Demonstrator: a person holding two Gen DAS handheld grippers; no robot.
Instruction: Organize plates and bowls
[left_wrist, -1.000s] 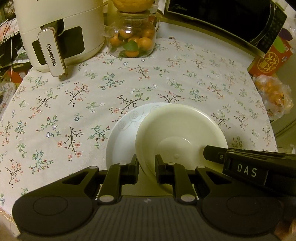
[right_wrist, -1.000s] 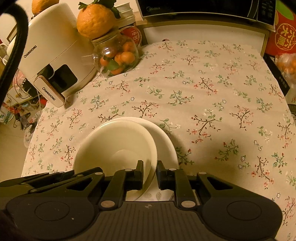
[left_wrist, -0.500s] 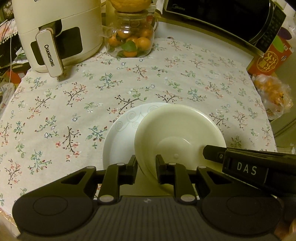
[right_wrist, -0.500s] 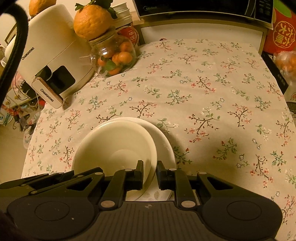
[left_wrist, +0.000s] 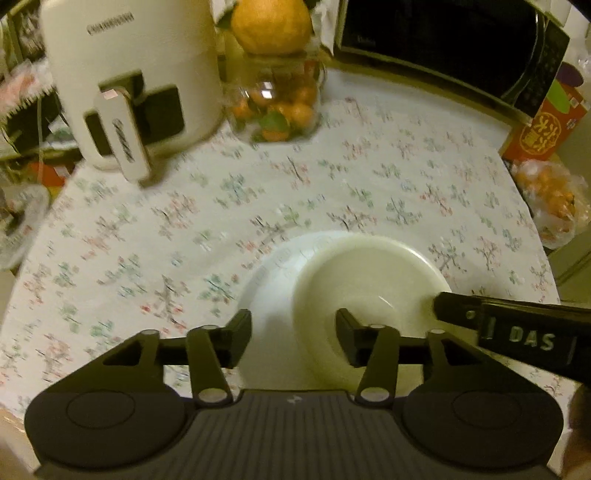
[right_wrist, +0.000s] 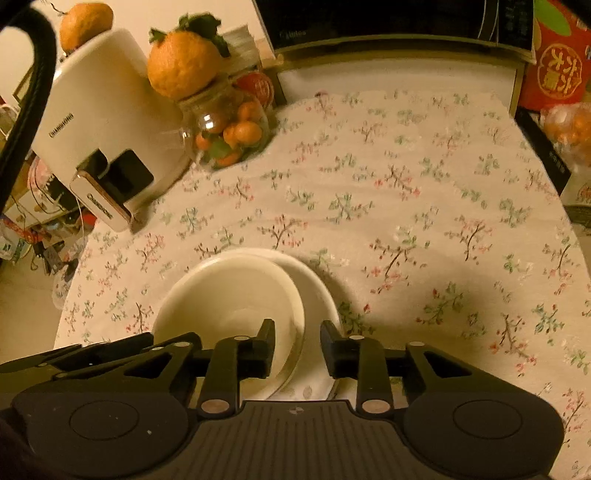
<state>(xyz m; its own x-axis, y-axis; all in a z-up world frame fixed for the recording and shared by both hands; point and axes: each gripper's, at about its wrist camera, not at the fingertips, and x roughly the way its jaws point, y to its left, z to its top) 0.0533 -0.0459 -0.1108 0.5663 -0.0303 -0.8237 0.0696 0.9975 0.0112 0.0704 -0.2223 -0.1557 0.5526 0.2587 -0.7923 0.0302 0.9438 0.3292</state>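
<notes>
Left wrist view shows a cream bowl (left_wrist: 369, 280) sitting on a white plate (left_wrist: 273, 284), both on the flowered tabletop (left_wrist: 147, 240) close to its near edge. The bowl rests off-centre, toward the plate's right side, so a crescent of plate shows on the left. The left tongs (left_wrist: 293, 338) straddle the bowl's near-left rim: one finger stands outside over the plate, the other inside the bowl. Their jaws are opening and already stand fairly wide, with the rim between them but neither pad pressing on it. That reads as a release, the bowl having been set where it belongs.

From the right wrist view the same stack appears, the bowl (right_wrist: 229, 302) on the plate (right_wrist: 317, 291). The right tongs (right_wrist: 297, 345) bracket the bowl's opposite rim in the same way, one finger inside and one outside over the plate. Their jaws are opening too, narrower than the left pair, and a gap shows on both sides of the rim, so nothing is held.

Gripping the bowl at two opposite edges would keep it level while it goes down onto the plate, which likely explains the mirrored placement. At the back of the tabletop an air fryer (right_wrist: 96, 122) and a glass jar of small oranges (right_wrist: 229, 133) stand well apart from the stack.
</notes>
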